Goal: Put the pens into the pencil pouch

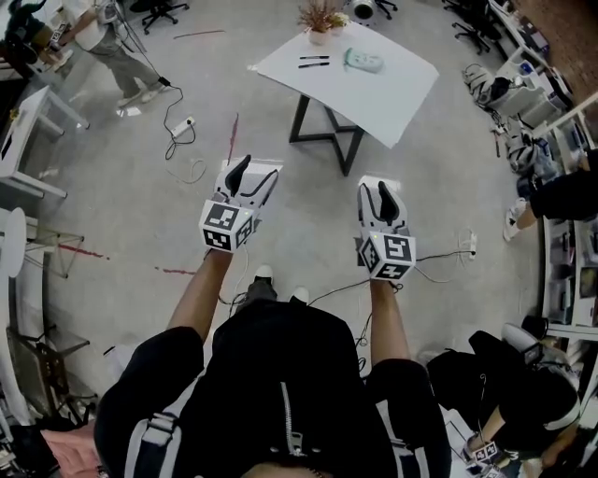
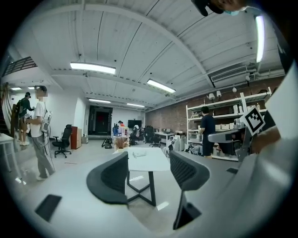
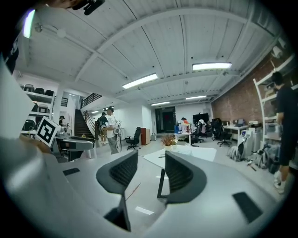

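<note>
Closest in: two bare forearms below black sleeves, reaching forward over the grey floor (image 1: 280,233), with a marker-cubed claw in each hand. Pale shoes (image 1: 264,274) just below and between them.

On the left, the left claw (image 1: 250,174), pointing roughly level with jaws spread wide. Nothing between its dark ribbed pads (image 2: 111,179) in the left gripper view (image 2: 149,172), only the far-off desk seen through the gap. On the right, the right claw (image 1: 381,191), tipped slightly downward, jaws partly open with a narrower gap than the left. Nothing held there either, only floor and desk edge showing between them in the right gripper view (image 3: 151,169).

Loose cables (image 1: 182,131) trailing over the floor to the left of the claws.

Farther on, well apart from both claws: a white desk (image 1: 392,93) on a dark frame. Lying on its top, two dark pens (image 1: 314,62) side by side, and just right of them the pale teal pencil pouch (image 1: 363,62), flat; cannot tell whether it is open or zipped. At the far edge of the desk, a potted plant (image 1: 320,23).

Beyond that, at the far left, a standing person (image 1: 112,47) in light clothes and a black office chair (image 1: 159,9).
</note>
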The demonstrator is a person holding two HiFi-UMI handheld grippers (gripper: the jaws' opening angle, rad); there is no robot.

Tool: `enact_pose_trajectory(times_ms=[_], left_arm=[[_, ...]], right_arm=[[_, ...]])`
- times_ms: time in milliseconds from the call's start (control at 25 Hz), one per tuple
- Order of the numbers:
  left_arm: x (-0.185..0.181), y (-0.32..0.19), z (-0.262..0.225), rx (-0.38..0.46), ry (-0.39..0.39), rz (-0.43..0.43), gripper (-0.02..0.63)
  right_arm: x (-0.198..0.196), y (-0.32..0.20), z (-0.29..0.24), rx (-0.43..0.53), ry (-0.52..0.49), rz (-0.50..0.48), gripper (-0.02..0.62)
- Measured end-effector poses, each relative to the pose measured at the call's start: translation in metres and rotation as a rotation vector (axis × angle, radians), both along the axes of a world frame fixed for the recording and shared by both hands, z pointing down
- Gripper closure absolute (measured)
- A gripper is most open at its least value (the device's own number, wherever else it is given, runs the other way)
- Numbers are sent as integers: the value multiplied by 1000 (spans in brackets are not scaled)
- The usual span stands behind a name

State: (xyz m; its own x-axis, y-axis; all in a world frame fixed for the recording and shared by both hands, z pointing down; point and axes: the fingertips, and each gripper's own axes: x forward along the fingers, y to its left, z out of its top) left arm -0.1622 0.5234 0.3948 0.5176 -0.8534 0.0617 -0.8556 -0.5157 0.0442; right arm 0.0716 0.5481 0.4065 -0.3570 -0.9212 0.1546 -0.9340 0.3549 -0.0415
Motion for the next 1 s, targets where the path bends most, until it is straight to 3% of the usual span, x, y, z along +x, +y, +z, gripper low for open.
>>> enact_pose_trajectory(times_ms=[120, 240, 1000], left_arm=[[4, 2, -2, 6, 10, 7, 300], [4, 5, -2, 13, 23, -4, 263], [13, 20, 5, -23, 16, -51, 264]], right_arm=[[5, -3, 0, 14, 12, 16, 311], [5, -1, -3, 27, 24, 17, 267], [2, 11, -2, 35, 51, -77, 239]])
